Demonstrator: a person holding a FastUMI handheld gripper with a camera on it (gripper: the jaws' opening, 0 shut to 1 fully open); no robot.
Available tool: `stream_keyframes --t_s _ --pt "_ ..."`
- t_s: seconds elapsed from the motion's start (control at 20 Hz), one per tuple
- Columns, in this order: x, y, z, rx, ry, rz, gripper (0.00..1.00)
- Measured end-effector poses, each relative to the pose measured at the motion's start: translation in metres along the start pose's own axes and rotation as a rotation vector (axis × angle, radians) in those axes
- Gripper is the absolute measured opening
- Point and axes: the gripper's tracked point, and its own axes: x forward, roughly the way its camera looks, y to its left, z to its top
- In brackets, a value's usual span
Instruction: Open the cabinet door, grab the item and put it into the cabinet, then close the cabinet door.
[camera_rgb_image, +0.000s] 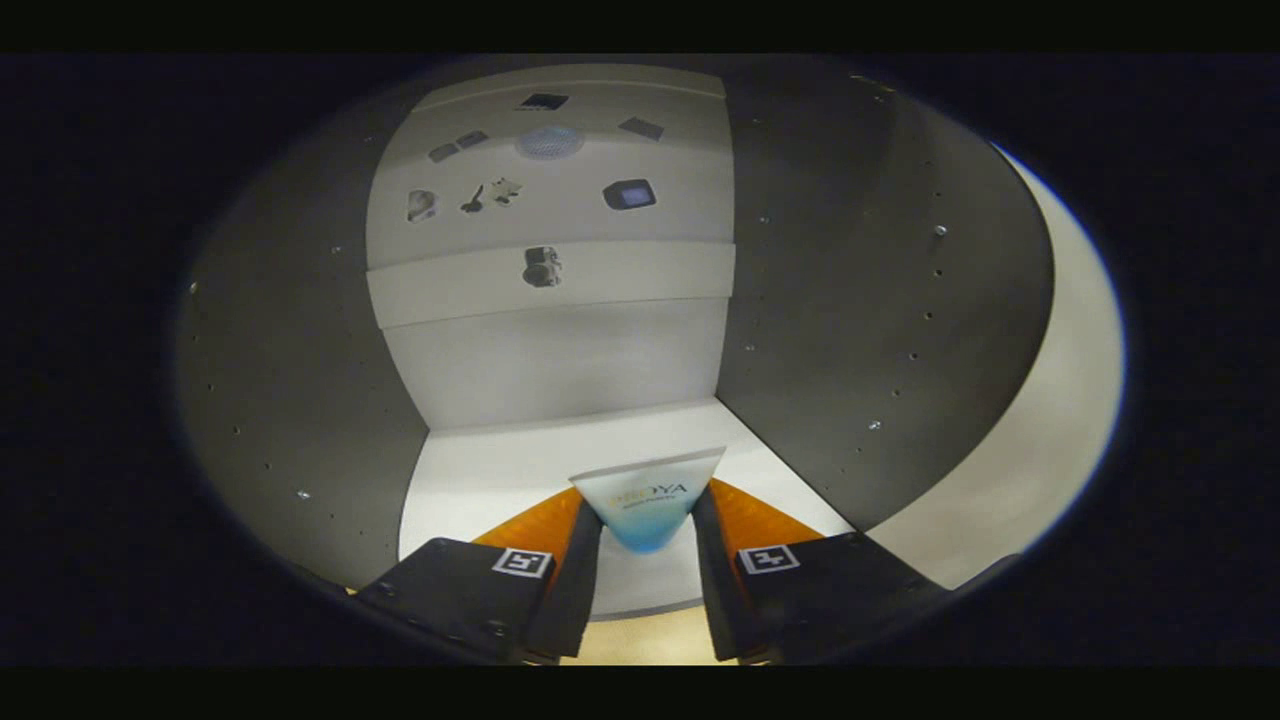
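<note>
Tube (648, 505) pinched between both fingers of the gripper (646, 530), held just above the front edge of the cabinet (820, 300) floor; risk: released this near the lip, it could topple out or block the door closing.

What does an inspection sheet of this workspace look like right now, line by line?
Surface: pale cabinet floor, bare ahead of the tube.
Job's things: tube held between the jaws, its flat wide end pointing into the cabinet; the door cannot be made out.
Clutter: several small dark objects sit on the pale panels far beyond the cabinet; too small to identify.
Grippers: gripper shut on the tube, both jaws pressing its sides, at the cabinet's front edge.
Cables: nothing seen.
Surroundings: dark side walls with rows of small holes, pale back panel.
</note>
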Motion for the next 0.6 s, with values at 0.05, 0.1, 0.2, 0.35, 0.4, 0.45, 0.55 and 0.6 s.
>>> stream_keyframes --t_s 0.05,0.1,0.2,0.35,0.4,0.45,0.55,0.6 --pt "0.003 0.001 -0.005 0.003 0.019 -0.001 0.54" --pt "0.007 0.002 -0.010 0.003 0.036 0.001 0.55" --pt "0.013 0.003 -0.017 -0.027 0.054 -0.001 0.55" --pt "0.017 0.009 -0.018 -0.059 0.040 0.017 0.57" --pt "0.016 0.010 -0.018 -0.057 0.030 0.021 0.57" --pt "0.013 0.011 -0.019 -0.053 0.018 0.026 0.60" --pt "0.014 0.012 -0.018 -0.045 -0.005 0.018 0.68" --pt "0.011 0.015 -0.018 -0.043 -0.026 0.028 0.90"
